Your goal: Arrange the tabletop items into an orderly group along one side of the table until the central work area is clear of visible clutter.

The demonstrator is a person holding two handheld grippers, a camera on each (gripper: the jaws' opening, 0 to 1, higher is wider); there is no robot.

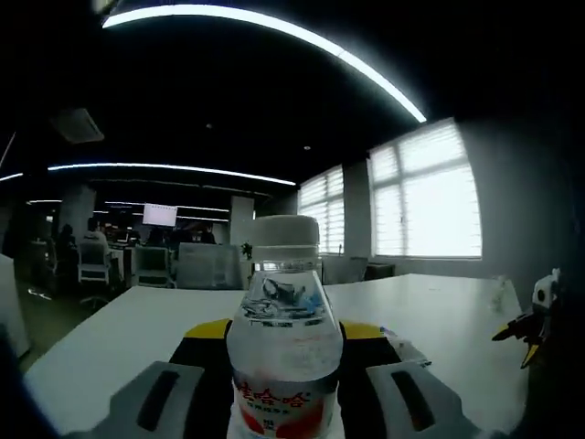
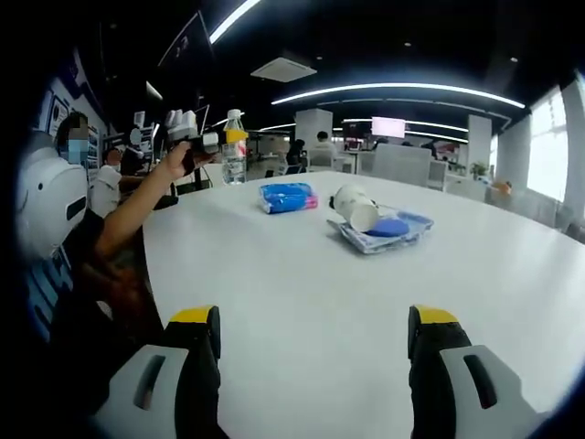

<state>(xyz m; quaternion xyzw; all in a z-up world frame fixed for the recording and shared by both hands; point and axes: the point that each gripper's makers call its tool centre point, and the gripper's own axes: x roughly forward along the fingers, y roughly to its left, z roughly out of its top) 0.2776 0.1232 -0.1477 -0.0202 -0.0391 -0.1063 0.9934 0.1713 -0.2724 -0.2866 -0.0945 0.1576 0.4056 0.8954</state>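
Observation:
A clear water bottle with a white cap and a red and white label stands upright between the yellow-tipped jaws of my left gripper, which is shut on it above the white table. In the right gripper view the same bottle is held up at the table's far left by the left gripper in a person's hand. My right gripper is open over bare table, with nothing between its jaws. Farther on lie a blue packet and a white cup tipped over on a clear tray beside a blue item.
A person's arm reaches along the table's left edge. A small black, yellow and white object pokes in at the right edge of the left gripper view. Office desks, chairs and windows lie beyond the table.

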